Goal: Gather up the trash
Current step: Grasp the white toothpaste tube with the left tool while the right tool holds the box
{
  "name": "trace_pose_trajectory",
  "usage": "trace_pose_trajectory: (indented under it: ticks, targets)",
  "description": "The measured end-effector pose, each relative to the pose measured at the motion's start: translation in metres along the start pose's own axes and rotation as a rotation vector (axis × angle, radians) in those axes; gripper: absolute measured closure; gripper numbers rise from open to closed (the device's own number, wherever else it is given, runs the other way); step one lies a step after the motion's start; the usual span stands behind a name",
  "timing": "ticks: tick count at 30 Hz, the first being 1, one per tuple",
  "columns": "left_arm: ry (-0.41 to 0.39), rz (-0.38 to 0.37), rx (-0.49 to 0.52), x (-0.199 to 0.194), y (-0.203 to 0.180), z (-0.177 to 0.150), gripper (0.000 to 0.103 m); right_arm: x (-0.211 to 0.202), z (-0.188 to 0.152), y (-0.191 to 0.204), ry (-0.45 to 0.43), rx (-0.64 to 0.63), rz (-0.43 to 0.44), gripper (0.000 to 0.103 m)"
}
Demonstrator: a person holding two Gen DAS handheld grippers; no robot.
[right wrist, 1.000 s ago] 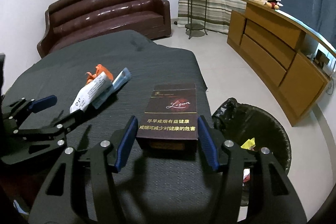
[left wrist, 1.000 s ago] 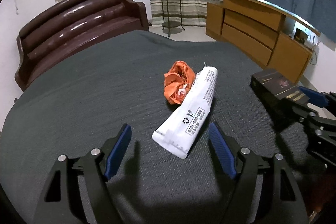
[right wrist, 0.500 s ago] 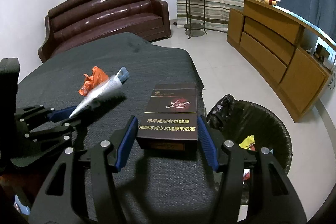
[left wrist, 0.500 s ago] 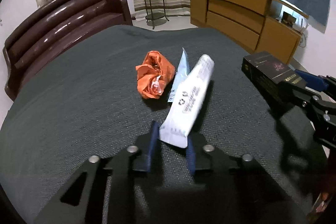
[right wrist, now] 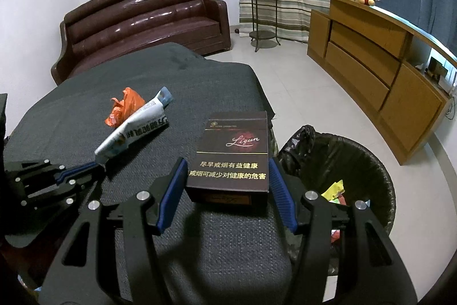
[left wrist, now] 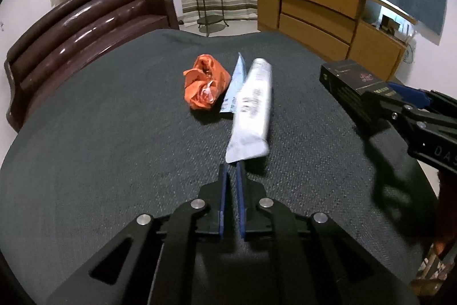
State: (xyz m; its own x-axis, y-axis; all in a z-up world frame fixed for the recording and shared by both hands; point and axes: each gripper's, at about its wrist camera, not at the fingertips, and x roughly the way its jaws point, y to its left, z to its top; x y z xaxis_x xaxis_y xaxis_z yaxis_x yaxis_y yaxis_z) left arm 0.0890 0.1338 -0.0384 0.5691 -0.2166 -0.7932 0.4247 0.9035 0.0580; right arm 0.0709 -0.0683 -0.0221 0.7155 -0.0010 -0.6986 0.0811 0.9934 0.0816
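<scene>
My left gripper [left wrist: 231, 166] is shut on the flat crimped tail of a white tube [left wrist: 251, 110], which points away from me over the dark grey table [left wrist: 114, 133]. A crumpled orange bag [left wrist: 204, 87] and a pale blue wrapper [left wrist: 235, 85] lie just left of the tube. In the right wrist view the tube [right wrist: 134, 127] slants up from the left gripper [right wrist: 97, 163], in front of the orange bag [right wrist: 122, 107]. My right gripper [right wrist: 227, 162] is shut on a dark cigarette box [right wrist: 234, 145], held near the table's right edge; the box [left wrist: 348, 87] also shows in the left wrist view.
A bin with a black liner [right wrist: 328, 150] stands on the floor right of the table, with some wrappers inside. Behind the table are a brown sofa [right wrist: 148, 19], a metal plant stand [right wrist: 262, 5] and a wooden cabinet [right wrist: 371, 53].
My left jaws have closed from wide open onto the tube's tail, and the tube has swung straighter and tilted up. The right gripper and its box have stayed put.
</scene>
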Motion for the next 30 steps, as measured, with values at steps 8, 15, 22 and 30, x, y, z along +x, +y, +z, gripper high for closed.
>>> trace_pose_trajectory:
  ticks: [8, 15, 22, 30]
  targets:
    - [-0.047, -0.005, -0.005, -0.005, -0.008, 0.012, 0.051, -0.002, -0.004, -0.008, -0.003, 0.009, -0.016, 0.046]
    - [-0.051, -0.026, 0.029, 0.002, -0.019, 0.022, 0.046, -0.005, -0.004, -0.022, -0.004, 0.029, -0.031, 0.046]
    - [-0.045, -0.028, 0.05, 0.016, -0.027, 0.034, 0.046, -0.005, -0.003, -0.025, -0.003, 0.034, -0.031, 0.046]
    - [-0.016, -0.054, 0.069, 0.027, -0.034, 0.035, 0.065, -0.002, -0.004, -0.034, 0.001, 0.048, -0.034, 0.046]
